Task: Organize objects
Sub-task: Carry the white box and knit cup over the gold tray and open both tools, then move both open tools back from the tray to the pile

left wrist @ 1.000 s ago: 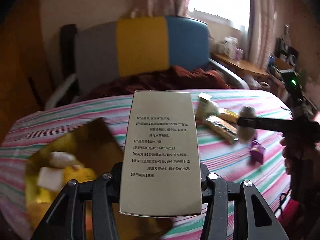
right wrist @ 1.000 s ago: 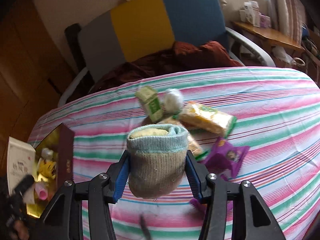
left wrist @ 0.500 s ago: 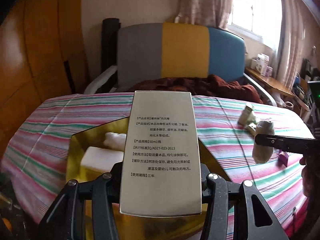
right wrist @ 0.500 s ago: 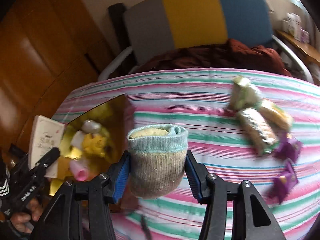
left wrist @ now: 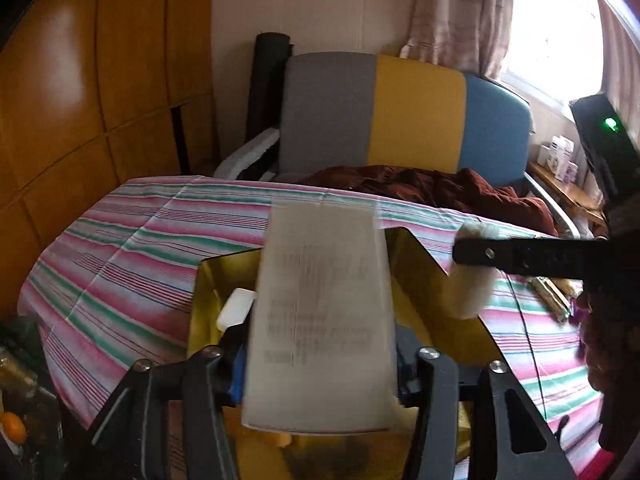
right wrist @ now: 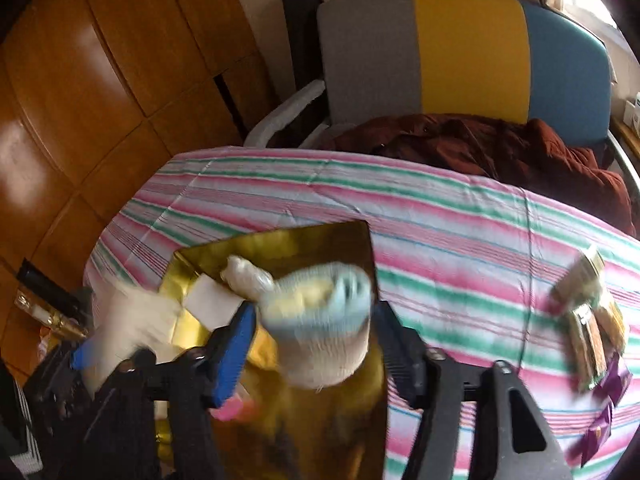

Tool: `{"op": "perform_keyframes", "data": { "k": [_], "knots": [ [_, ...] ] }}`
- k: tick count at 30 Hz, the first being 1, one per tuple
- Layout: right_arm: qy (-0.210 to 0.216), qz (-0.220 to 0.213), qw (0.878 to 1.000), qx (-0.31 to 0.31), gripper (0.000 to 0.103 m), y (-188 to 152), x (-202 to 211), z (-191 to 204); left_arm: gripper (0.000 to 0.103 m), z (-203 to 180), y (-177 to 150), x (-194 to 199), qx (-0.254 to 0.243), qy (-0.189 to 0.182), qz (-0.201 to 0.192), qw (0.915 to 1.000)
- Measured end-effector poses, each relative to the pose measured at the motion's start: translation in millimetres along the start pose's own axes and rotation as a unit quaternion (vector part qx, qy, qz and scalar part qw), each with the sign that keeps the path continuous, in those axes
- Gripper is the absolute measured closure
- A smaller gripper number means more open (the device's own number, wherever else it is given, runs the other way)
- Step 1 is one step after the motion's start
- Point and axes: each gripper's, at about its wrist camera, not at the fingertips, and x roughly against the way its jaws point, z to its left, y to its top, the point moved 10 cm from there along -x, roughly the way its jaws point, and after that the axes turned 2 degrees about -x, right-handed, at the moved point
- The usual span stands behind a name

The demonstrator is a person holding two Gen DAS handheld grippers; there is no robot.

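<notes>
A pale printed carton [left wrist: 324, 312] stands blurred between the jaws of my left gripper [left wrist: 320, 368], which are opening; the pads no longer press on it. It hangs over the open gold box [left wrist: 416, 256] on the striped tablecloth. My right gripper [right wrist: 316, 344] is above the same gold box [right wrist: 280, 248]. Its jaws are opening too, with gaps on both sides of the rolled blue-and-cream sock [right wrist: 320, 320], which is blurred and loose between them. In the left wrist view the sock [left wrist: 470, 296] shows behind a black finger [left wrist: 520, 256].
Inside the gold box lie a white block [right wrist: 212, 300], a white wrapped item [right wrist: 244, 276] and something pink [right wrist: 228, 408]. Snack packets [right wrist: 592, 320] and purple wrappers [right wrist: 612, 384] sit at the table's right. A tricolour chair [left wrist: 400, 120] with a dark red garment [left wrist: 440, 188] stands behind.
Both grippers have swung left until they are over the gold box. Their jaws have widened, and the carton and the sock, held firmly before, now blur loose between the pads.
</notes>
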Motion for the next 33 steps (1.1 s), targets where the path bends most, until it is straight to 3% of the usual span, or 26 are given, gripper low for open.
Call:
{"op": "perform_keyframes", "data": {
  "k": [5, 11, 27, 33],
  "knots": [
    [0.006, 0.001, 1.000, -0.006, 0.033, -6.4, -2.8, 6.5, 0.040, 10.6, 2.3, 5.0, 0.010, 0.010, -0.009, 0.9999],
    [-0.011, 0.010, 1.000, -0.008, 0.032, -38.4, 0.6, 3.1, 0.027, 16.6, 5.5, 17.7, 0.017, 0.019, -0.028, 0.9993],
    [-0.070, -0.032, 0.997, 0.011, 0.031, -71.9, 40.6, -6.6, 0.023, 1.2, 1.1, 43.0, -0.015, 0.033, -0.044, 0.9984],
    [-0.077, -0.040, 0.996, 0.009, 0.026, -80.1, 52.4, -14.6, 0.020, -10.0, -0.9, 50.8, -0.028, 0.028, -0.049, 0.9980]
  ]
}}
